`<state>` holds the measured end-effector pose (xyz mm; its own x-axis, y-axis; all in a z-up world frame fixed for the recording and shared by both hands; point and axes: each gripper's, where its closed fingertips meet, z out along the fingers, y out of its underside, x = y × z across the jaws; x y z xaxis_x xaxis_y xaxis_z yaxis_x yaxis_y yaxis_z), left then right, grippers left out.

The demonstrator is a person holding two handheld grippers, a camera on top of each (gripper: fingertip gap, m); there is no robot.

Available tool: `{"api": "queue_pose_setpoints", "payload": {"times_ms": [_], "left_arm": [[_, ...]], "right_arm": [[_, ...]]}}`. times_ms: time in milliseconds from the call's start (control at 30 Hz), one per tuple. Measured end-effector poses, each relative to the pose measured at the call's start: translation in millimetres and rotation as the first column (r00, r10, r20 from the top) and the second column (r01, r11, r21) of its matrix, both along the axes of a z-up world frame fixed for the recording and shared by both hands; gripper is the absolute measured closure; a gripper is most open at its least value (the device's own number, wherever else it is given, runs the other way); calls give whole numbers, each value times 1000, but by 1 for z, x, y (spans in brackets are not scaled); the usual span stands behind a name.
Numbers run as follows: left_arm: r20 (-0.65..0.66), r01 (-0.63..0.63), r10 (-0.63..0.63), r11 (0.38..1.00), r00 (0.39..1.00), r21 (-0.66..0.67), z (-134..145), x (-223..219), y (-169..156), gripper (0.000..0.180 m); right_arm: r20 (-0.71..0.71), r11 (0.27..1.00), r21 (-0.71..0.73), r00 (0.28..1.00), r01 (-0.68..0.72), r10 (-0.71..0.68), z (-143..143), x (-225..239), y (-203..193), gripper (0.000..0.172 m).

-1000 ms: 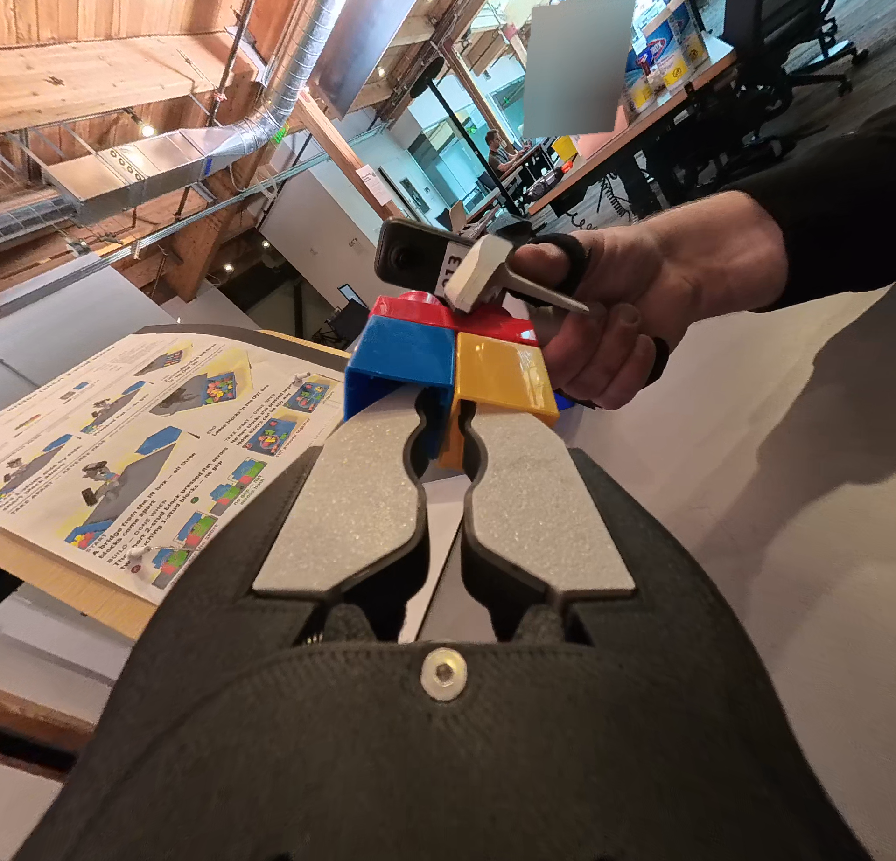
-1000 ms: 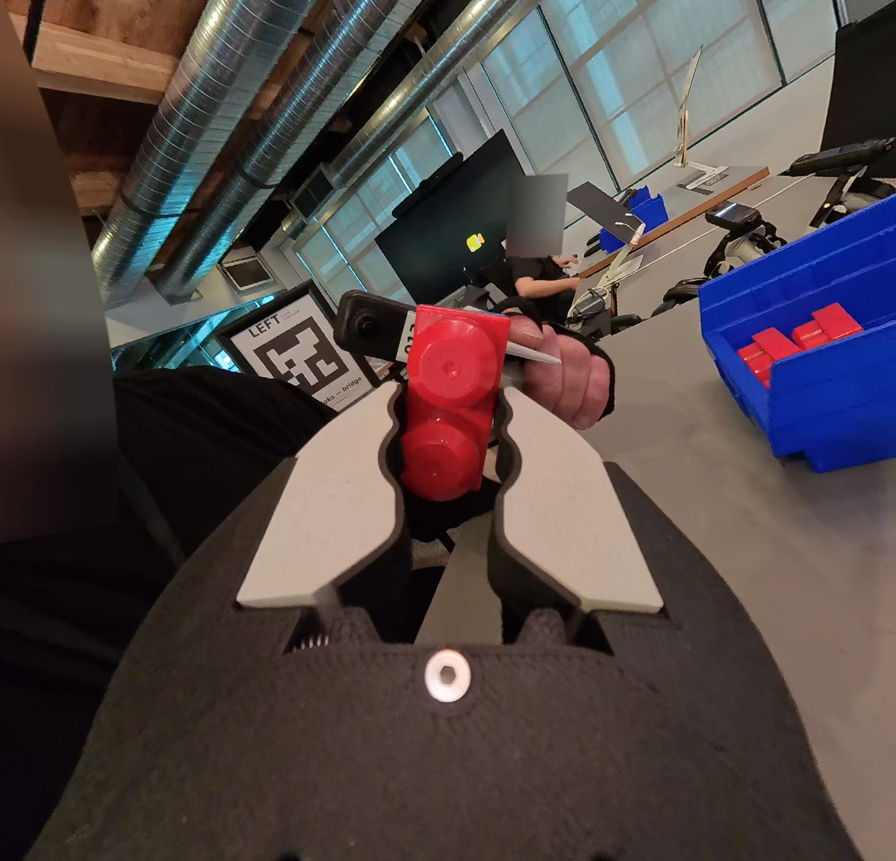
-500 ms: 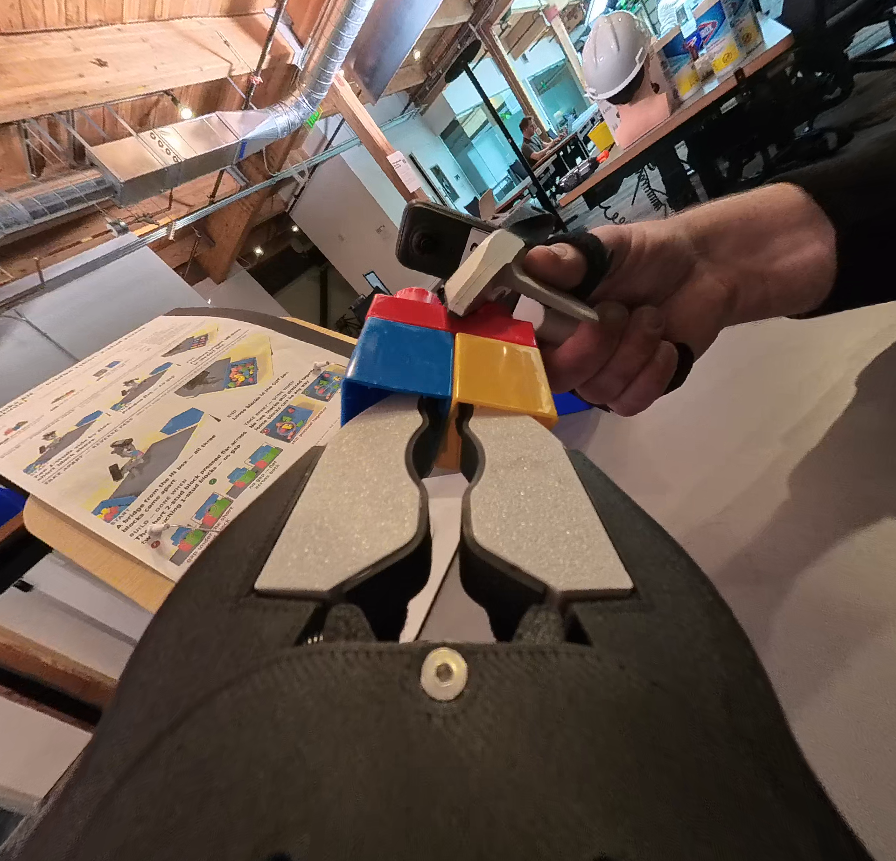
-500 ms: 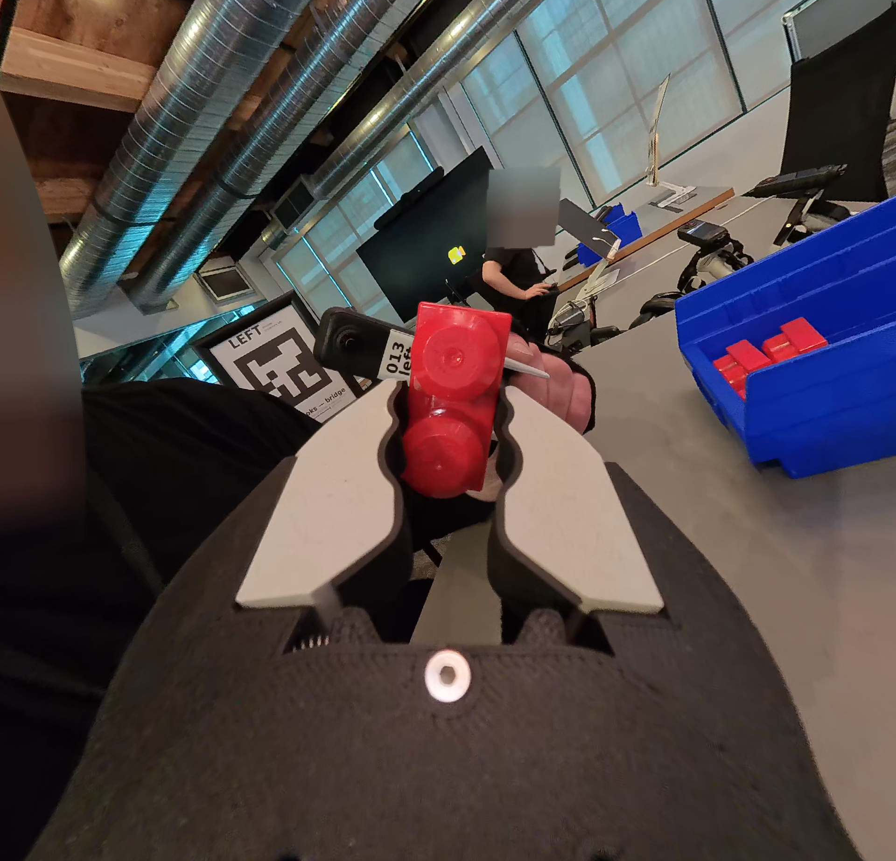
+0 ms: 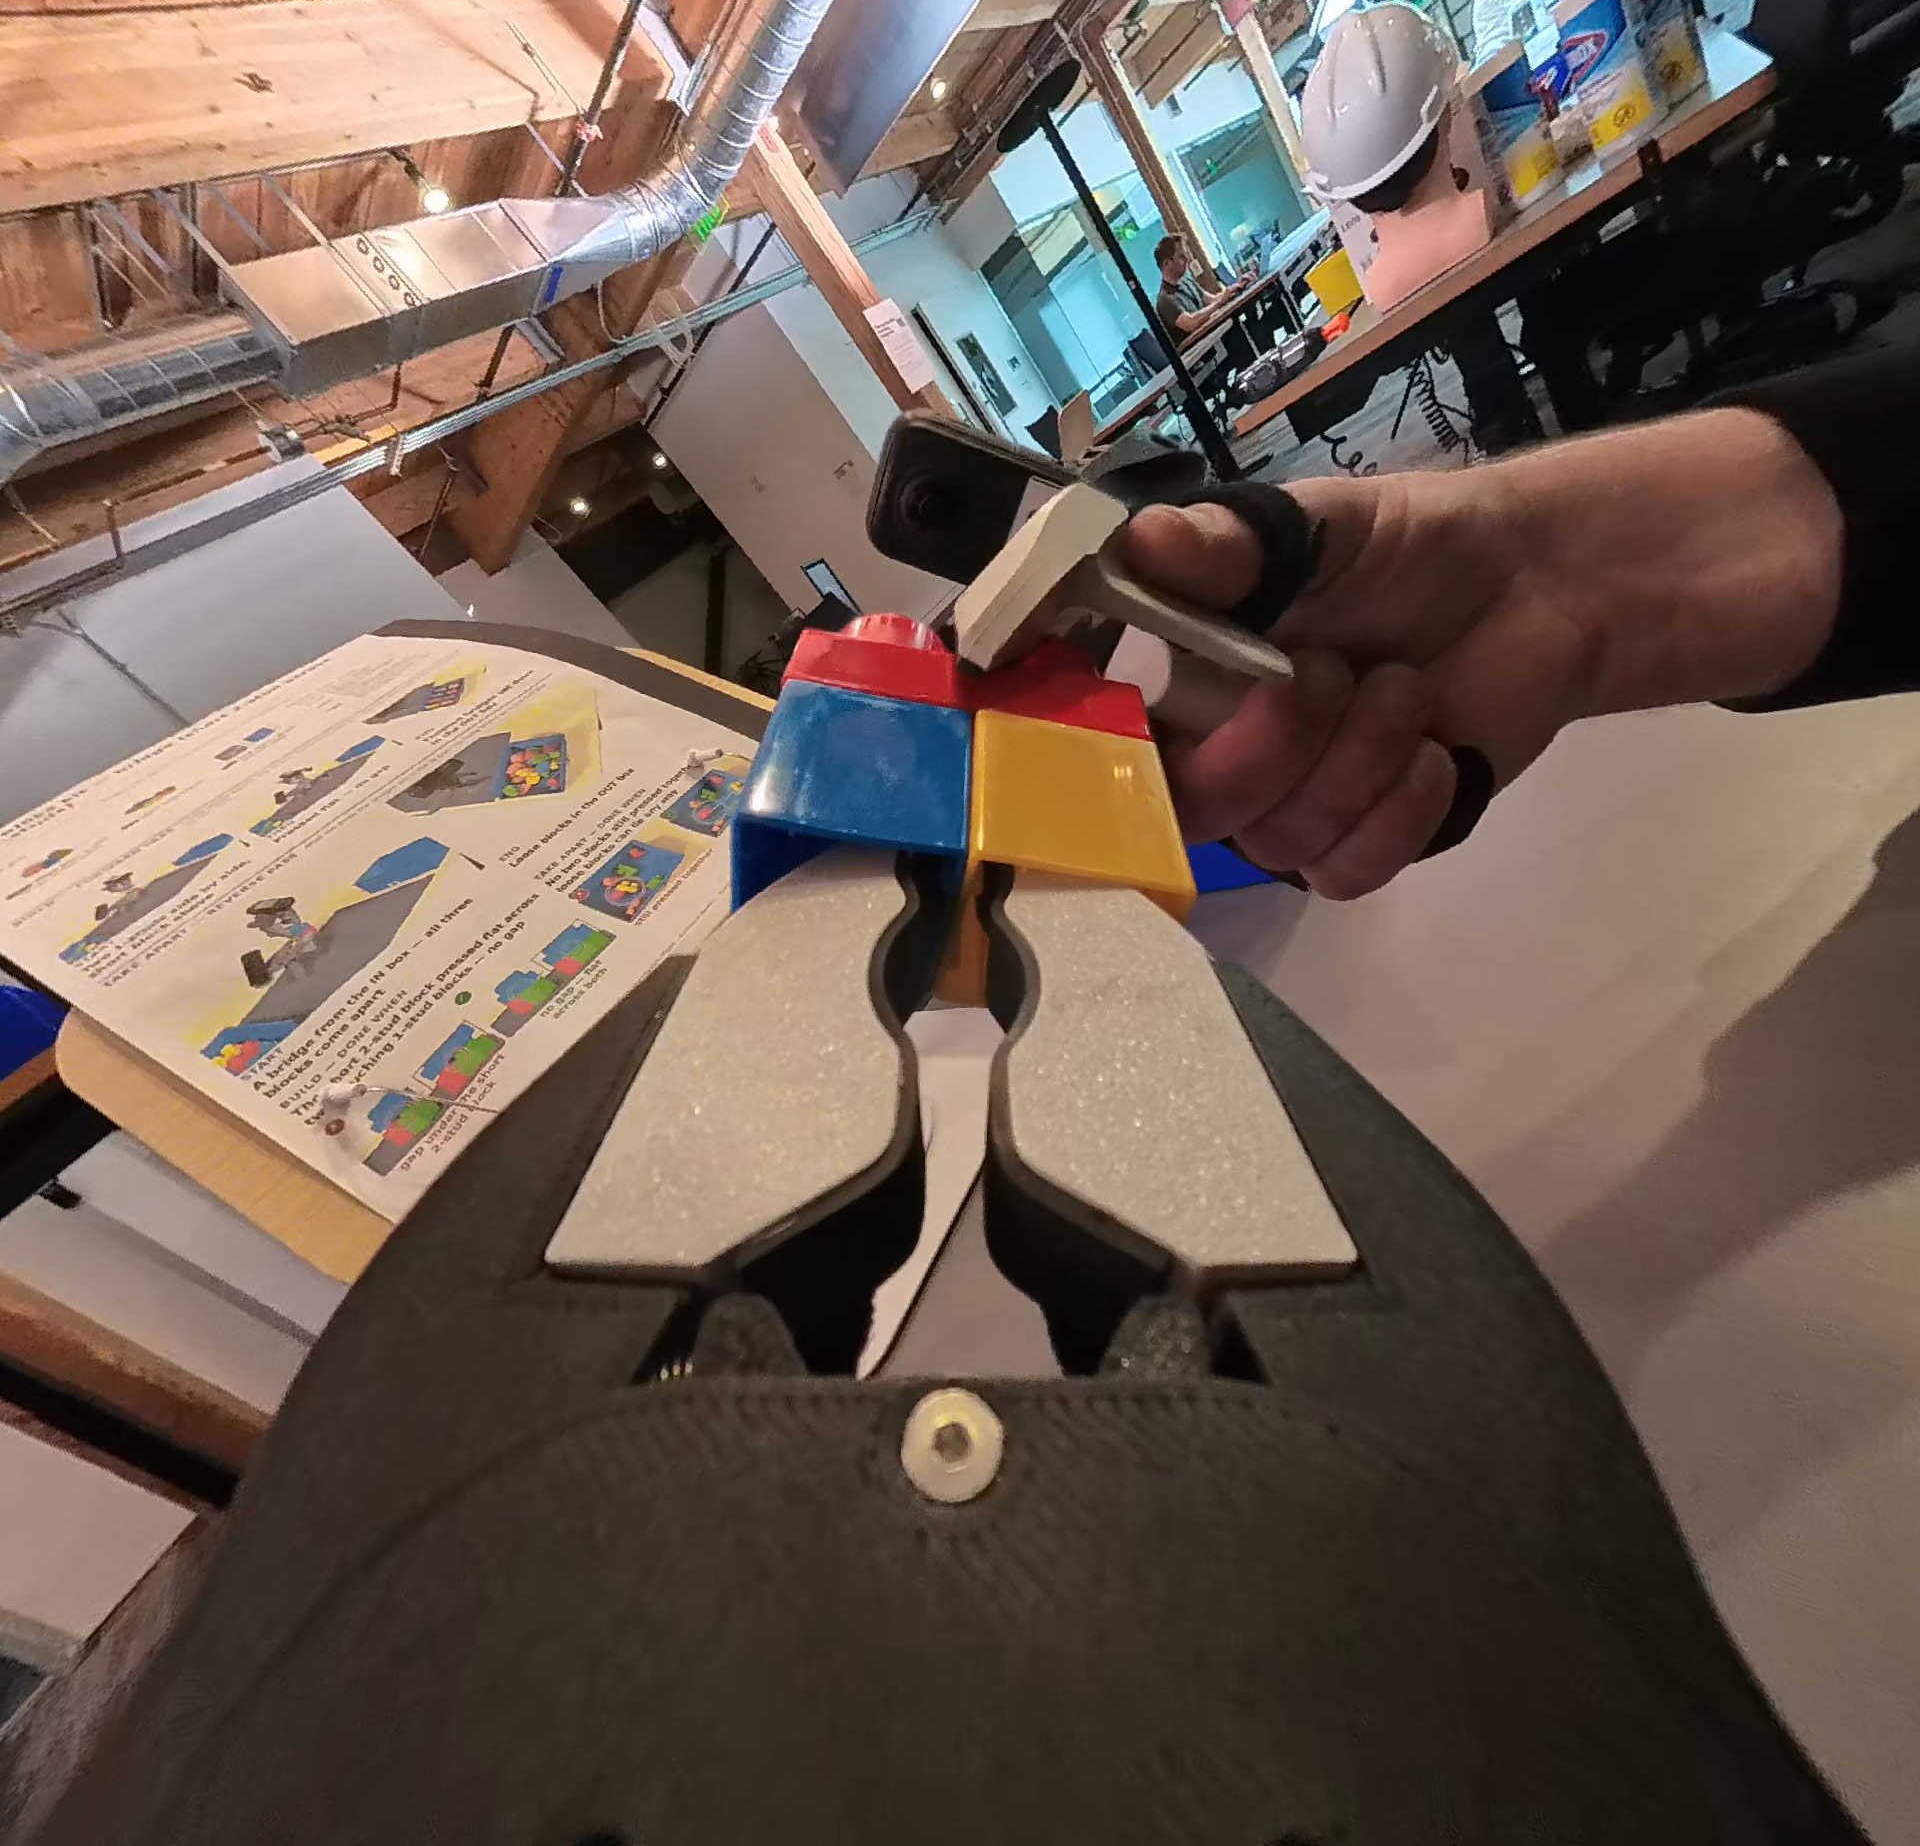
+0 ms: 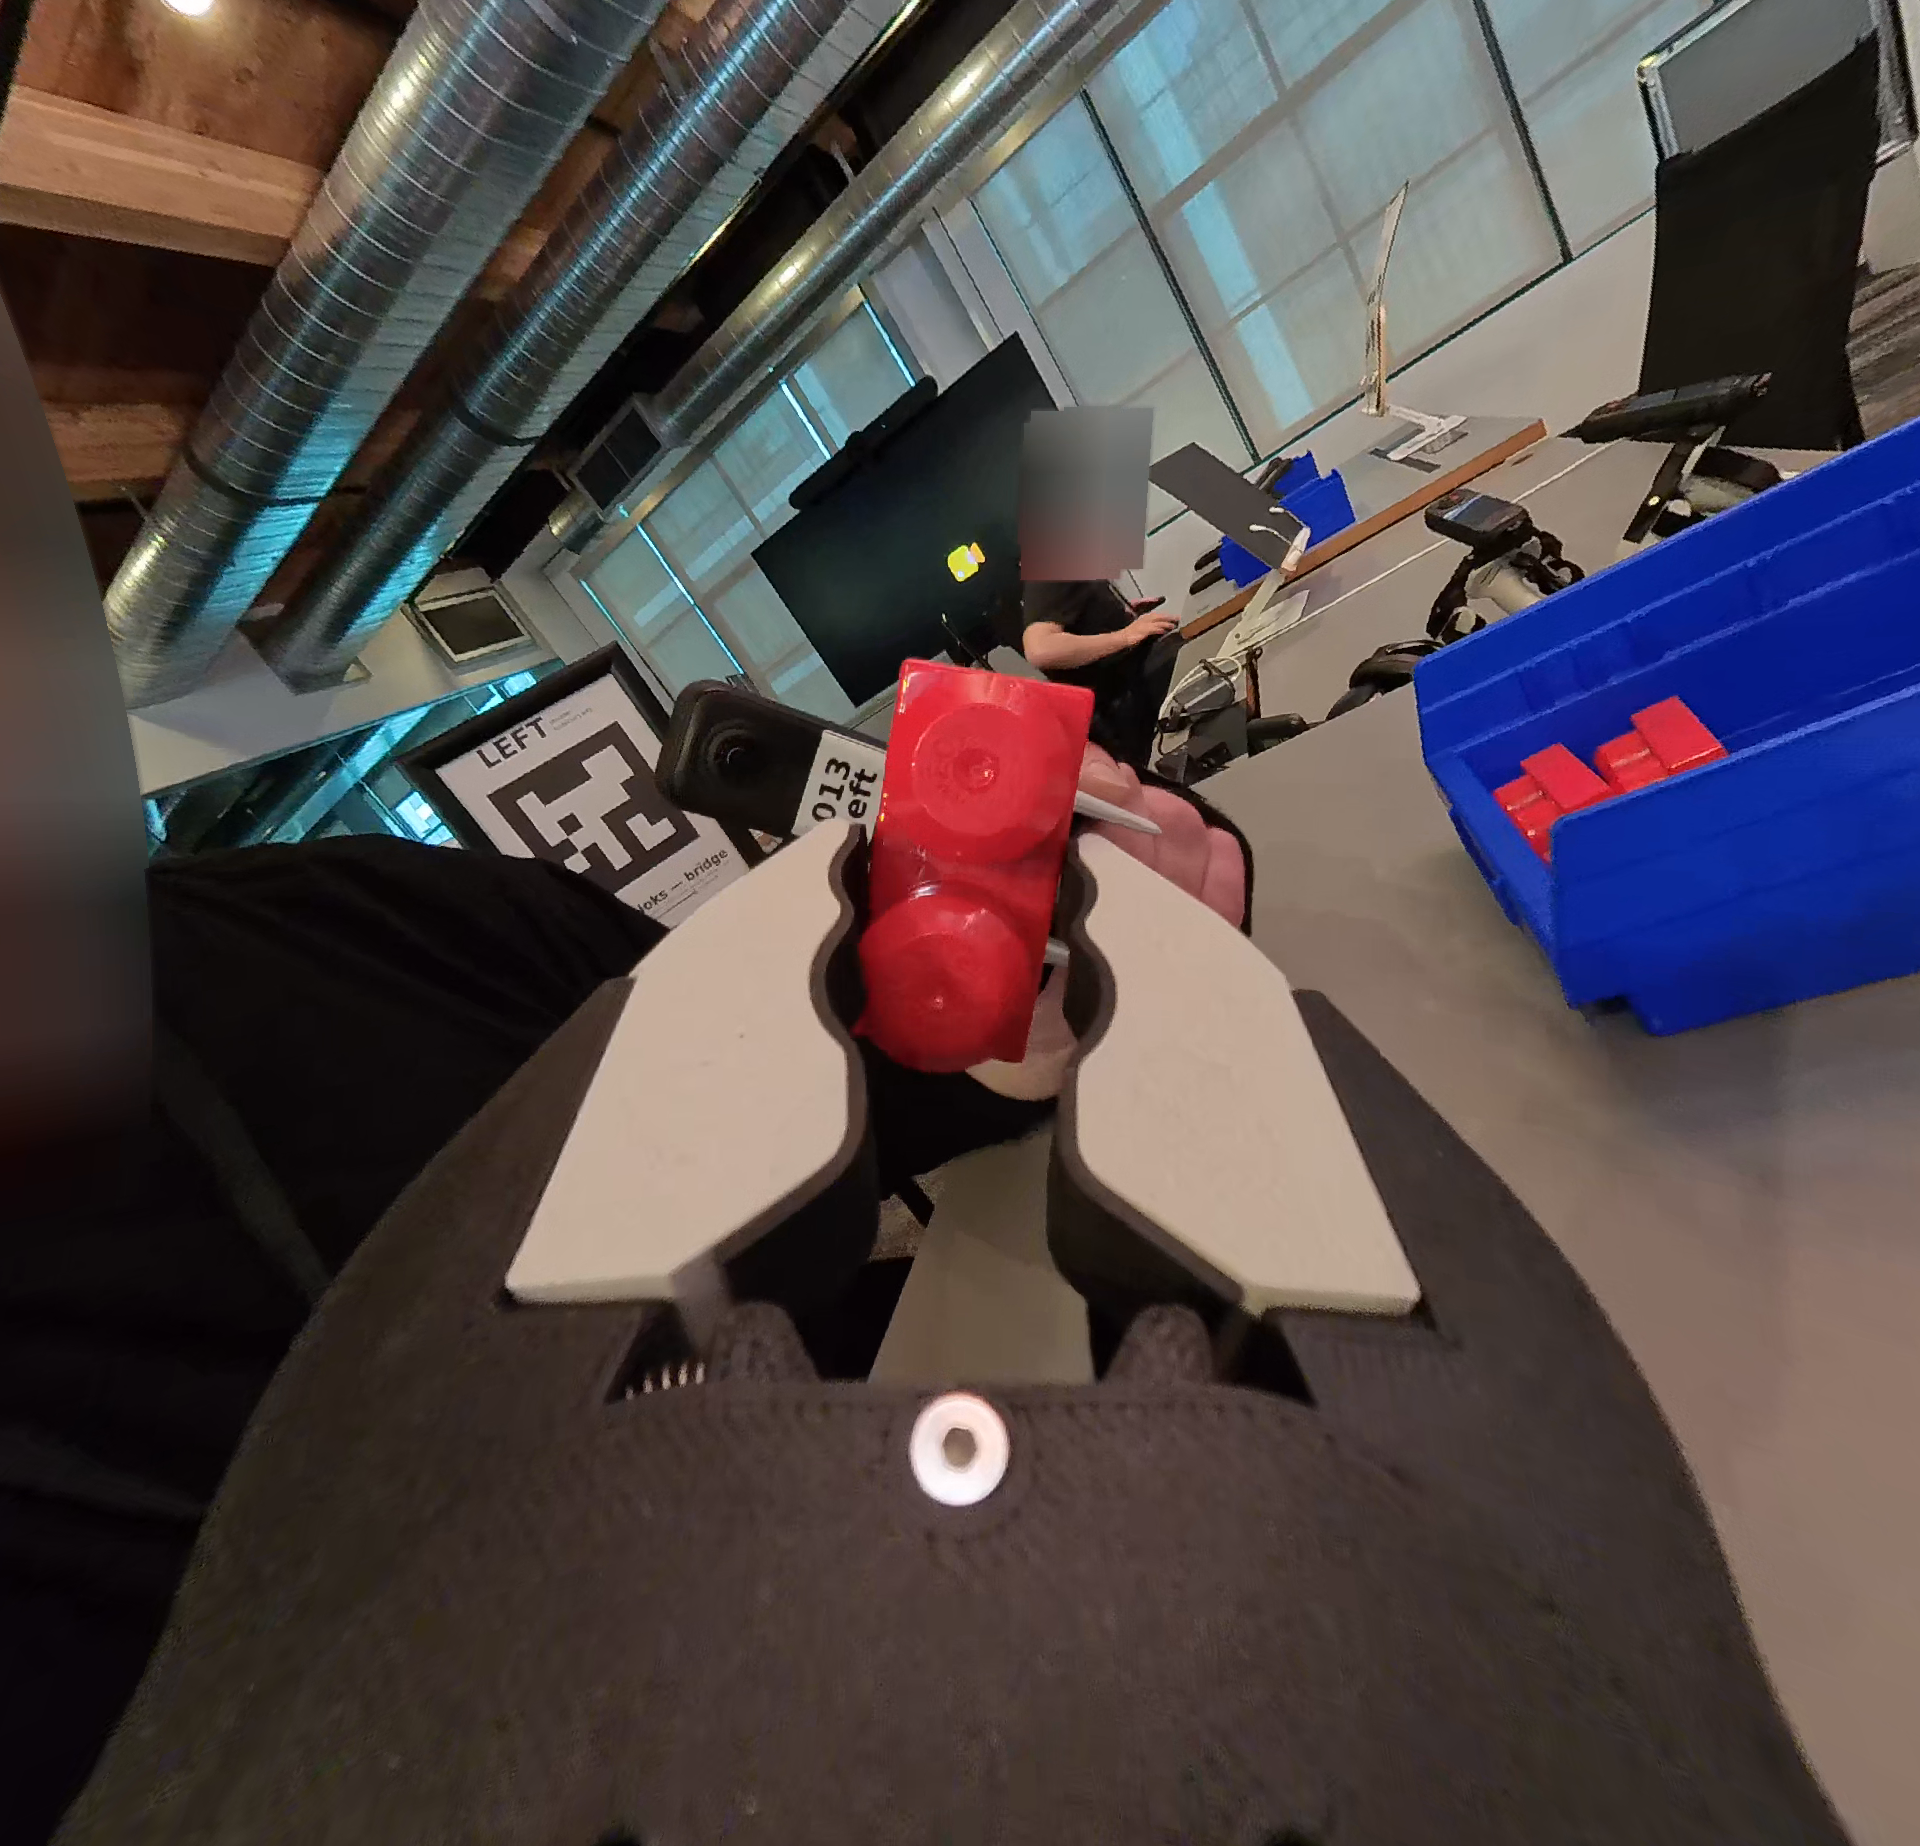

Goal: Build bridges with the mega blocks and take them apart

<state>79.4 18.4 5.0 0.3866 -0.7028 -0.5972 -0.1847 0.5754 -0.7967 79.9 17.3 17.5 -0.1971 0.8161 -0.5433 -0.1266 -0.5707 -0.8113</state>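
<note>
Grey fingers (image 5: 790, 1017) of the left gripper (image 5: 951, 903) stand narrow, pinching the two inner walls where the blue block (image 5: 862, 778) and the yellow block (image 5: 1070, 799) meet. Both blocks hang in the air above the grey table (image 5: 1558, 1017), and the red block (image 5: 1029, 690) caps them as the bridge's span. The right gripper (image 6: 961, 923) holds that red block by its long sides, studs facing its camera, fingers (image 6: 727, 1027) pressed to it.

The risk I see is in the pull. The left hold is thin: only wall edges sit between the fingers, so a sideways twist could slip them off, or free one short block while the other stays stuck to the red one. A freed block could then drop to the table and bounce toward the instruction sheet (image 5: 312, 861) at the far left edge, away from the blue bin (image 6: 1683, 757) at the far right.
</note>
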Motion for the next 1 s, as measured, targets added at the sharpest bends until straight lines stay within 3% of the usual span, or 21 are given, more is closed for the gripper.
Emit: {"api": "queue_pose_setpoints", "payload": {"times_ms": [233, 367, 667, 800, 1000], "left_arm": [[69, 23, -18, 997, 997, -71, 2, -6, 7, 174], [15, 4, -3, 999, 1000, -34, -4, -1, 6, 174], [-62, -20, 22, 999, 998, 31, -10, 5, 4, 173], [-58, -40, 42, 998, 997, 37, -6, 1, 9, 157], [-60, -23, 25, 999, 998, 39, -6, 0, 8, 156]], "right_arm": [[9, 999, -16, 999, 45, -45, -2, 9, 11, 126], [30, 1000, -25, 999, -12, 13, -4, 5, 3, 125], [38, 999, -44, 999, -19, 21, -12, -3, 3, 135], [-5, 998, -60, 1000, 2, -2, -11, 3, 9, 135], [-28, 998, -68, 1000, -5, 3, -11, 4, 9, 135]]}}
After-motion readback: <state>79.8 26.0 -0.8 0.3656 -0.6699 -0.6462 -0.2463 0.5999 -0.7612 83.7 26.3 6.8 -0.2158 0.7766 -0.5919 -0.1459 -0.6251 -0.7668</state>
